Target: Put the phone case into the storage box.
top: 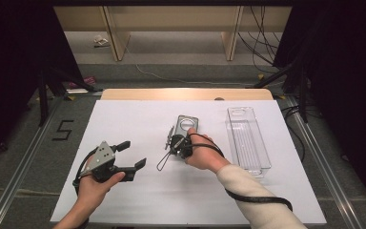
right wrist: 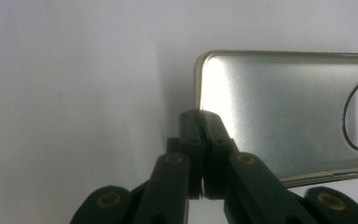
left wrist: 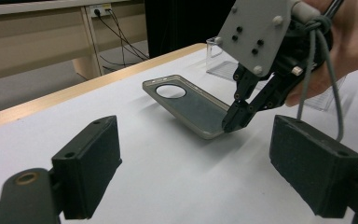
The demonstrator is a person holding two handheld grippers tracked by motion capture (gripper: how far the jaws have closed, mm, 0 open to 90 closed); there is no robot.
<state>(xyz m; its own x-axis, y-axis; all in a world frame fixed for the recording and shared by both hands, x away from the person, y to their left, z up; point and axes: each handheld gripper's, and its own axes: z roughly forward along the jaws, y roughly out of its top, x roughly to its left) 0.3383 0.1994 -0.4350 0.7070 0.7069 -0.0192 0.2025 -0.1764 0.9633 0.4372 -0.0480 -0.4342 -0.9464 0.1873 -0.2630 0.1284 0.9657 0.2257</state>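
Item: phone case (left wrist: 191, 105), mid-table on the white table (top: 138, 200), near end raised. Our right gripper (left wrist: 233, 122) pinches its corner shut, seemingly to lift it. Our left gripper (top: 131, 153) waits wide apart, empty. Clear tray (top: 248, 138) lies beside.

phone case (left wrist: 191, 105): grey, round cutout at far end, near end lifted off white table (left wrist: 168, 177)
right gripper (left wrist: 233, 122): jaws pinched on case's near corner
left gripper (left wrist: 196, 168): jaws wide apart, in front of case, nothing btw them
clear tray (left wrist: 223, 67): behind case
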